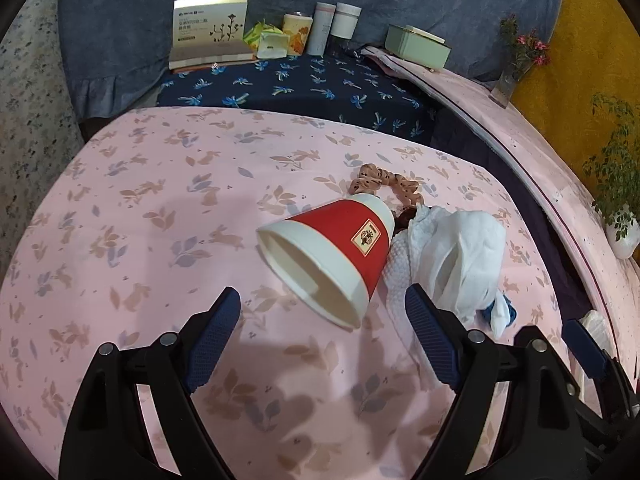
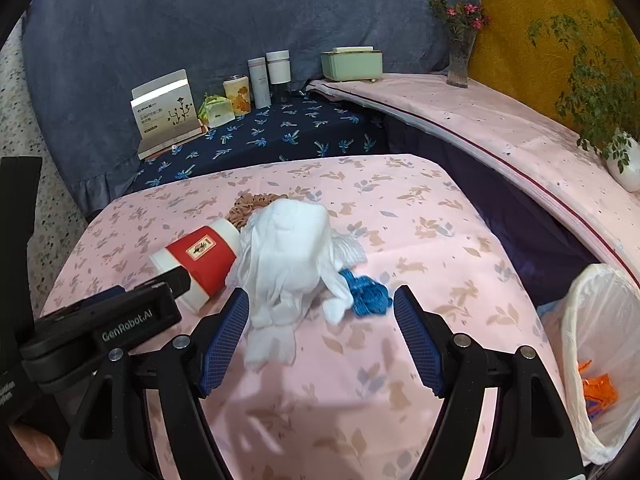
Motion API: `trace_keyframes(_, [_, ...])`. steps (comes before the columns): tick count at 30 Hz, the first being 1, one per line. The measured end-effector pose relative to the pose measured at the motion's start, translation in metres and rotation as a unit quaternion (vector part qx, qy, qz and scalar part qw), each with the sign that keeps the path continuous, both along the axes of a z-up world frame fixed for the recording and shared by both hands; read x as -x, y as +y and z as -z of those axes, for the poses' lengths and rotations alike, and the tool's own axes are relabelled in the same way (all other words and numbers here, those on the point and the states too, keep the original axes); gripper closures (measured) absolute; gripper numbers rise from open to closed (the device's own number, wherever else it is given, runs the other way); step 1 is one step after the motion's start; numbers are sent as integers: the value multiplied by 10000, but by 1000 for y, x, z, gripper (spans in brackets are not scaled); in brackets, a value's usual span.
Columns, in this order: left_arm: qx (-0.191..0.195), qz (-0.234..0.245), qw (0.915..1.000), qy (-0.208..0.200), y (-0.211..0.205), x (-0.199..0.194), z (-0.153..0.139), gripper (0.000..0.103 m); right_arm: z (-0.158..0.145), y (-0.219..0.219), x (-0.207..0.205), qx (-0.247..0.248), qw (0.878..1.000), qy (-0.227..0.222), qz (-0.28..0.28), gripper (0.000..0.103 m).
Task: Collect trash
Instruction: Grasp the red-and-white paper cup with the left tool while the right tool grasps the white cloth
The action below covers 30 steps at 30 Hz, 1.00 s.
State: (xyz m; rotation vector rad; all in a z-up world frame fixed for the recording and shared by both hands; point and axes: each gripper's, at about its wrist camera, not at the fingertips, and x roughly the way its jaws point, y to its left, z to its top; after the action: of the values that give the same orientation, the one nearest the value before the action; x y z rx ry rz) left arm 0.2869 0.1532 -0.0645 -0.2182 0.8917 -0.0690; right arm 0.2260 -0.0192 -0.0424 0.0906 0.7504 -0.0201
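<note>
A red and white paper cup (image 1: pixel 332 256) lies on its side on the pink table, mouth toward me; it also shows in the right wrist view (image 2: pixel 200 260). My left gripper (image 1: pixel 324 300) is open, its fingers either side of the cup's mouth, just short of it. A crumpled white tissue (image 2: pixel 288 264) lies right of the cup, also in the left wrist view (image 1: pixel 460 256). My right gripper (image 2: pixel 320 300) is open just before the tissue. A blue scrap (image 2: pixel 368 290) lies beside the tissue. A pink scrunchie (image 1: pixel 384 184) lies behind the cup.
A bin with a white liner (image 2: pixel 596 360) stands at the table's right edge, orange scraps inside. A box (image 1: pixel 210 28), bottles (image 1: pixel 334 28) and a green case (image 1: pixel 416 46) stand on the dark blue cloth behind. A vase (image 2: pixel 460 60) and a plant (image 2: pixel 600 92) stand on the right ledge.
</note>
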Motion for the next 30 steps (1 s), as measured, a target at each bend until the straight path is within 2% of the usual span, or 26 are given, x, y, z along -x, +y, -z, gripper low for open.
trace_keyframes(4, [149, -44, 9998, 117, 2, -15, 9, 24, 3, 0, -20, -6, 10000, 28, -4, 36])
trace_keyframes(9, [208, 61, 9995, 208, 0, -26, 18, 36, 9, 3, -41, -42, 9999, 74, -62, 48])
trace_keyframes(11, [267, 95, 9993, 250, 0, -29, 21, 45, 15, 5, -49, -85, 9998, 150, -108, 58])
trace_keyframes(12, [306, 125, 9991, 273, 0, -31, 24, 45, 18, 6, -52, -108, 9997, 196, -133, 62])
trace_keyframes(13, [333, 145, 9990, 267, 0, -31, 24, 48, 22, 7, -54, -134, 9994, 258, -172, 72])
trace_keyframes(14, [351, 184, 9989, 249, 0, -31, 24, 54, 25, 8, -56, -154, 9992, 302, -209, 81])
trace_keyframes(15, [372, 233, 9988, 230, 0, -31, 24, 58, 28, 9, -56, -169, 9990, 336, -240, 83])
trace_keyframes(17, [408, 307, 9985, 221, 0, -31, 23, 74, 30, 11, -54, -143, 9991, 305, -255, 87])
trace_keyframes(19, [441, 367, 9981, 228, -1, -30, 22, 85, 30, 11, -50, -173, 9991, 280, -275, 90])
trace_keyframes(23, [472, 409, 9978, 205, -2, -24, 18, 98, 24, 8, -38, -281, 9990, 206, -288, 92])
trace_keyframes(30, [469, 437, 9979, 89, -7, -5, 1, 101, -1, -1, -14, -338, 9992, -47, -206, 92])
